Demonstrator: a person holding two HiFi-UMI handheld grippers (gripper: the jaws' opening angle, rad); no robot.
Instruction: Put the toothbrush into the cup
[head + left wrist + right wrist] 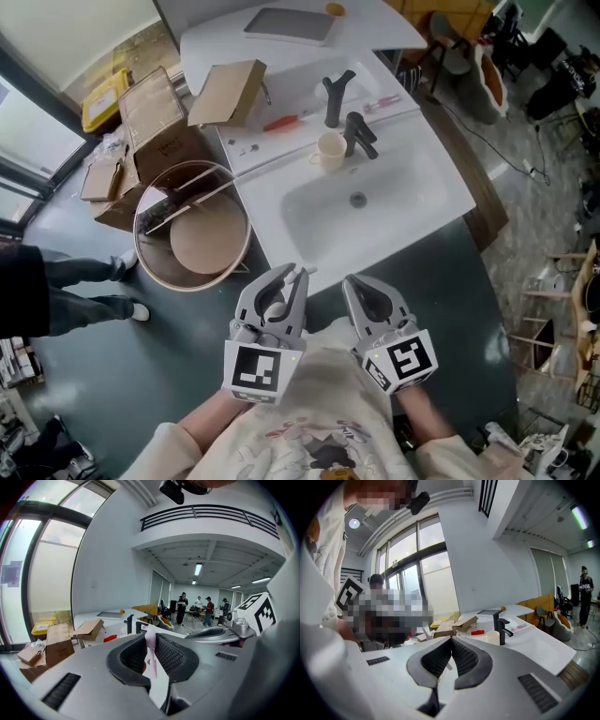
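"Pink plastic in the left gripper (292,273) — is that the toothbrush (151,651)?"

"Yes. The jaws stand a little apart, clamped on its thin handle. It stands upright between the pads, with its broader end above them."

"And the right gripper (354,281)?"

"Empty, with its tips pressed together. Both grippers are side by side close to the person's chest, short of the white sink (441,192)."

"Where is the cup (330,150)?"

"On the sink's flat top behind the basin, just beside the black tap (361,136) — well apart from both grippers."

"Anything else in shot?"

"Cardboard boxes (159,141) lie on the floor to the left, and a round bin (206,244) sits beside the sink. In the left gripper view, people (183,607) stand far across the room."
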